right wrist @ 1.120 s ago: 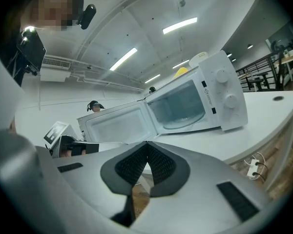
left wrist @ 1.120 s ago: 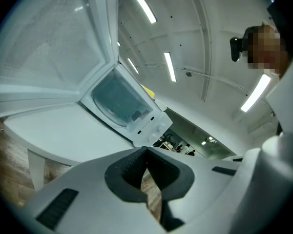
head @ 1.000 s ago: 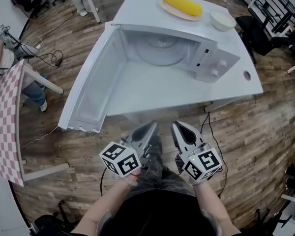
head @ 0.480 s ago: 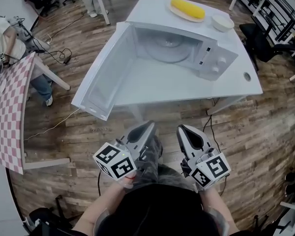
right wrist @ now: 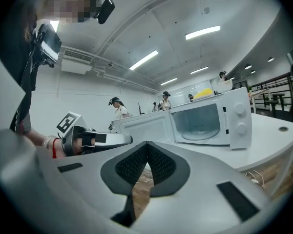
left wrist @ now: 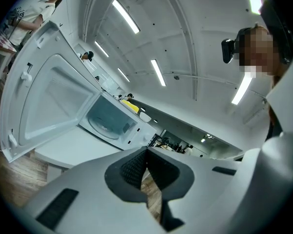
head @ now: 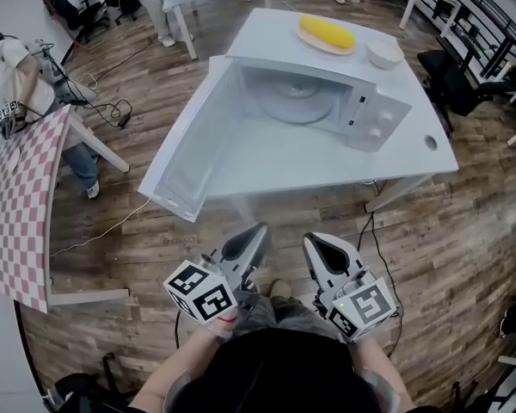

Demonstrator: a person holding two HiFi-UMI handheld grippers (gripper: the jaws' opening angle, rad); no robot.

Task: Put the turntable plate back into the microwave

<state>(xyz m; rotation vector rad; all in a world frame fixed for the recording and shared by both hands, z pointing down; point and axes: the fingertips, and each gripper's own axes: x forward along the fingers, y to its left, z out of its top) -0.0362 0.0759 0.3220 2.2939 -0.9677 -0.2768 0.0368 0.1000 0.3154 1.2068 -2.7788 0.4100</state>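
Note:
The white microwave (head: 327, 101) stands on a white table (head: 267, 166) with its door (head: 189, 149) swung wide open to the left. The round glass turntable plate (head: 296, 103) lies flat inside the cavity; it also shows as the plate (left wrist: 105, 126) in the left gripper view and the plate (right wrist: 201, 129) in the right gripper view. My left gripper (head: 258, 231) and right gripper (head: 313, 243) hang side by side over the wooden floor, short of the table's near edge. Both are shut and hold nothing, as seen on the left gripper (left wrist: 146, 153) and right gripper (right wrist: 147, 148).
A plate with a yellow corn cob (head: 326, 33) and a white bowl (head: 384, 54) sit behind the microwave. A checkered table (head: 17, 205) stands at the left, with a person (head: 17, 67) and floor cables (head: 112, 110) near it. Dark chairs (head: 451, 76) stand at the right.
The table and microwave have slid up and away in the head view. Both grippers stay shut, low and close to the body.

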